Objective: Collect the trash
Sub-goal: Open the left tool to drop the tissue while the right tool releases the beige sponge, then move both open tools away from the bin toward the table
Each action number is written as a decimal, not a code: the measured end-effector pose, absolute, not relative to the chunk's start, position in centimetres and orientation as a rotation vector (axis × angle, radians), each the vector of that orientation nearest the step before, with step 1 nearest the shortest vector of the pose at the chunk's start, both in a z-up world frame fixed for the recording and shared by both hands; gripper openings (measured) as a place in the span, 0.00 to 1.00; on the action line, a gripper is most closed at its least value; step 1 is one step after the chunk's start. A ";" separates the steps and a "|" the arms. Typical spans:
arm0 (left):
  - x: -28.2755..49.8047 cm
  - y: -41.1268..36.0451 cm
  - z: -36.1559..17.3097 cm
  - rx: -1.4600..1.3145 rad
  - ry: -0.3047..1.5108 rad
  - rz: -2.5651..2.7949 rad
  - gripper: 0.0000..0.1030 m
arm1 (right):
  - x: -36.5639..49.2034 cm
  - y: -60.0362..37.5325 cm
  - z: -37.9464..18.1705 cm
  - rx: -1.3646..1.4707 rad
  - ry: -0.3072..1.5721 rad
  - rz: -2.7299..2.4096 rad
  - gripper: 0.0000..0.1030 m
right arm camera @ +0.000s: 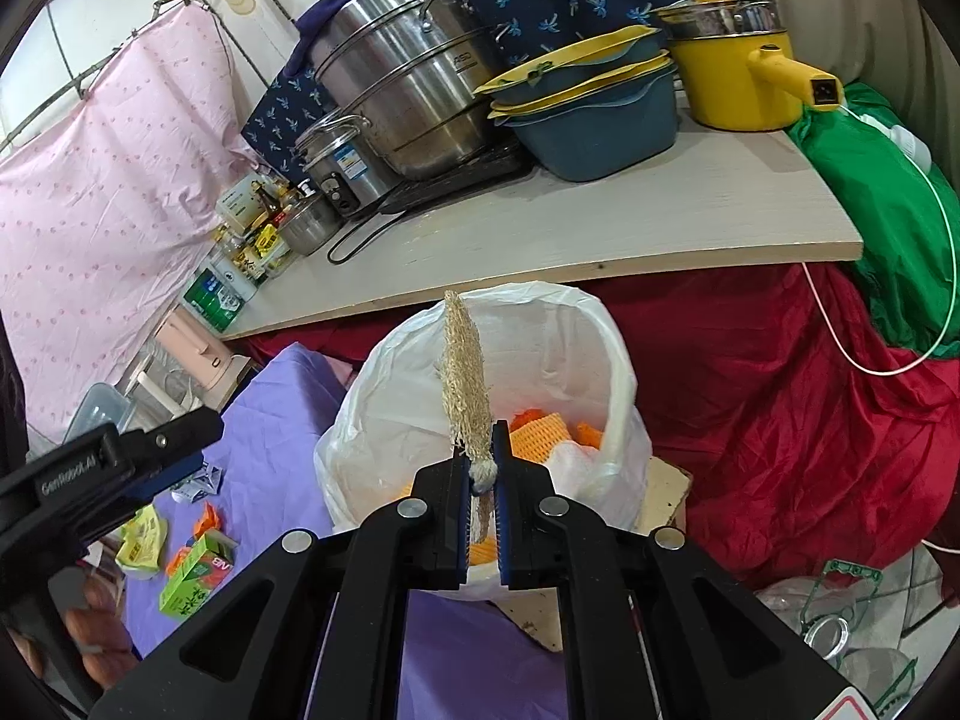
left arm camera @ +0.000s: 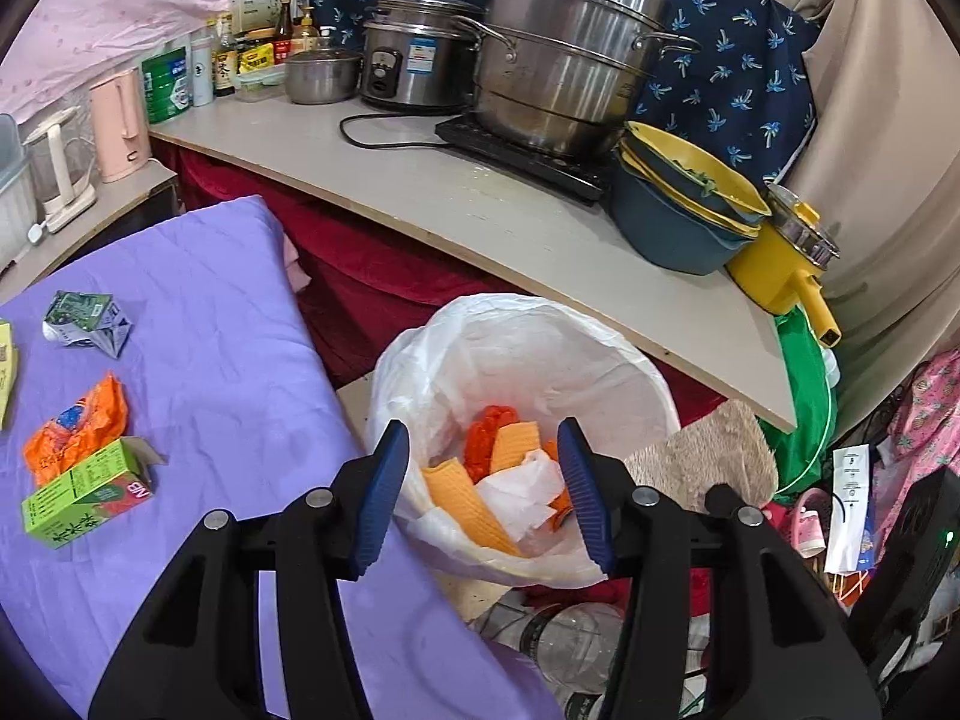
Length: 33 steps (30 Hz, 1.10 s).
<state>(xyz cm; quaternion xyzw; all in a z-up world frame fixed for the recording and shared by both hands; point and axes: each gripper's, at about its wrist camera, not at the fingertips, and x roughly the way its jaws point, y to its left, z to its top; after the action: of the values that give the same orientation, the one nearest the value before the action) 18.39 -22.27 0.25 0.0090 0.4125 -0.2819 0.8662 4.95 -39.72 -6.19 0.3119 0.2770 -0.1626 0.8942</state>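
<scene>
Loofah (right arm camera: 465,384) clamped at its lower end in right tool (right arm camera: 482,480), standing upright, edge-on to the right wrist camera, over the near rim of the bin (right arm camera: 624,372). In left wrist view the same loofah (left arm camera: 702,456) shows flat-on, just right of the bin (left arm camera: 600,348). Bin has a white bag liner; inside are orange foam pieces (left arm camera: 462,498), white paper (left arm camera: 522,492) and an orange-red wrapper (left arm camera: 489,432).

Left tool (left arm camera: 483,492) spread wide, holding nothing, fingers framing the bin's near side. It also shows at left edge of right view (right arm camera: 150,456), above the purple cloth (right arm camera: 270,420).

Trash on the purple cloth (left arm camera: 210,330): green carton (left arm camera: 84,501), orange wrapper (left arm camera: 78,426) touching it, crushed green-white carton (left arm camera: 87,324) further back. In right view a yellow-green wrapper (right arm camera: 141,540) lies near the green carton (right arm camera: 195,579).

Behind the bin: tabletop (left arm camera: 480,210) with steel steamer pot (left arm camera: 570,60), rice cooker (left arm camera: 414,54), stacked blue-yellow basins (left arm camera: 678,210), yellow pot (left arm camera: 780,264). Red cloth (right arm camera: 780,420) hangs below the tabletop.
</scene>
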 end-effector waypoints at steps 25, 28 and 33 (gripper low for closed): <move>19.1 -18.3 -2.0 0.029 0.873 -0.488 0.53 | 11.2 -38.3 -5.9 0.613 0.585 -0.295 0.17; 19.0 -18.0 -2.1 0.023 0.873 -0.481 0.56 | 11.1 -37.9 -5.5 0.607 0.578 -0.292 0.23; 18.3 -17.8 -1.9 0.032 0.859 -0.478 0.56 | 10.2 -37.2 -4.9 0.609 0.573 -0.281 0.27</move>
<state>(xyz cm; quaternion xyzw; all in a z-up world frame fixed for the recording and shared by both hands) 18.27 -17.76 -1.88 0.0153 0.4124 -0.2293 0.8815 10.20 -37.21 -4.94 0.2947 0.2773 -0.1360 0.9043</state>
